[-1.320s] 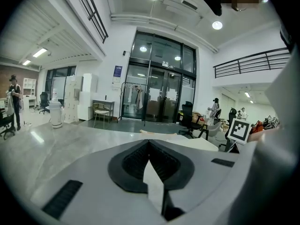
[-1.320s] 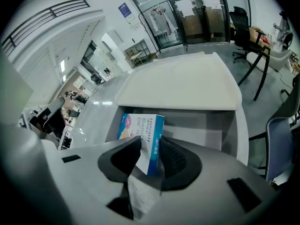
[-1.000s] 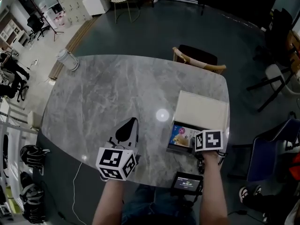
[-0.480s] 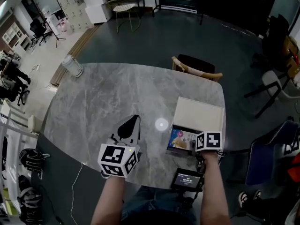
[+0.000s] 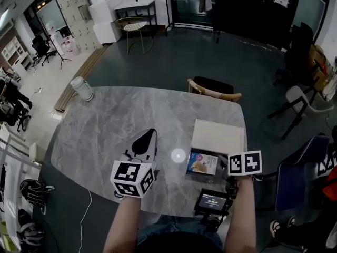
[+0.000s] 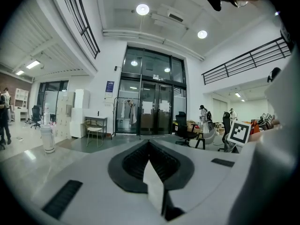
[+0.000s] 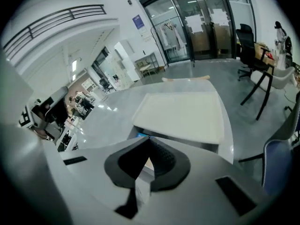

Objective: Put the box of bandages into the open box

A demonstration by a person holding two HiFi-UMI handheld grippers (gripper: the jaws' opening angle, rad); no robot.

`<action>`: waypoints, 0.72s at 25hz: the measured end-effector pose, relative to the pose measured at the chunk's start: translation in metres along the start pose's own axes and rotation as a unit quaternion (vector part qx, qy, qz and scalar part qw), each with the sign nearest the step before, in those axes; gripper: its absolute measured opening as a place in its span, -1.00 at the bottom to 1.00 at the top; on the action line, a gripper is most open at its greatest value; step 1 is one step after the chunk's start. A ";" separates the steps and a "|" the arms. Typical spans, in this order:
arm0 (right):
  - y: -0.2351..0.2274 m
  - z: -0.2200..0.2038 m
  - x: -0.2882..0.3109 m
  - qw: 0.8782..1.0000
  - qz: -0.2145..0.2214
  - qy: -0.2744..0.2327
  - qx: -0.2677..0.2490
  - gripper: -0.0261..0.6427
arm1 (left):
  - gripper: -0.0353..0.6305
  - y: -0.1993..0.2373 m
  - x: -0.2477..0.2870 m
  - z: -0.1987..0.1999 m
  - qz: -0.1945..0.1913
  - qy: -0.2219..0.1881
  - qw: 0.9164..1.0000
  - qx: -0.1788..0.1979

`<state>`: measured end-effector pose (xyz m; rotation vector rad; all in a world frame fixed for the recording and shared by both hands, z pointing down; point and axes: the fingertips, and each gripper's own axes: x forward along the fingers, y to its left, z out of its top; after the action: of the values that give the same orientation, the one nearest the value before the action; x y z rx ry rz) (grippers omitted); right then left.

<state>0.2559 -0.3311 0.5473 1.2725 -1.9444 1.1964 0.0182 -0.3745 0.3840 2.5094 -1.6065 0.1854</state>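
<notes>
1. A marble table (image 5: 105, 125) bears the open box (image 5: 218, 136), its lid thrown back.
2. The box of bandages (image 5: 202, 163) lies flat in the open box's tray, face up, its long axis seemingly along the hinge edge.
3. The right gripper (image 7: 149, 144), jaws together and empty, sits just right of the open box and is the nearer one.
4. The left gripper (image 5: 146, 141), jaws also closed on nothing, rests well to the open box's left.

The print on the box of bandages (image 5: 202, 163) and on the screen (image 5: 211, 200) is too small to be read; the chair (image 5: 213, 87) is partly hidden by the tabletop (image 5: 105, 125).
</notes>
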 end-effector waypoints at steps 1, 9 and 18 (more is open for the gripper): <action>0.006 0.007 -0.006 1.000 0.007 -0.011 -0.008 -0.85 | -0.86 0.000 0.001 0.003 -0.001 -0.004 1.000 0.000; 0.046 0.067 -0.059 0.987 0.019 -0.115 -0.107 -0.85 | -0.86 0.003 0.002 0.034 -0.005 -0.049 0.999 0.003; 0.093 0.130 -0.142 0.887 -0.019 -0.387 -0.253 -0.85 | -0.86 0.000 0.007 0.064 -0.019 -0.088 0.996 0.014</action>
<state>0.2365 -0.3664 0.3373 1.6003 -2.5125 0.0715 0.0228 -0.3934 0.3223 2.6408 -1.6251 -0.0190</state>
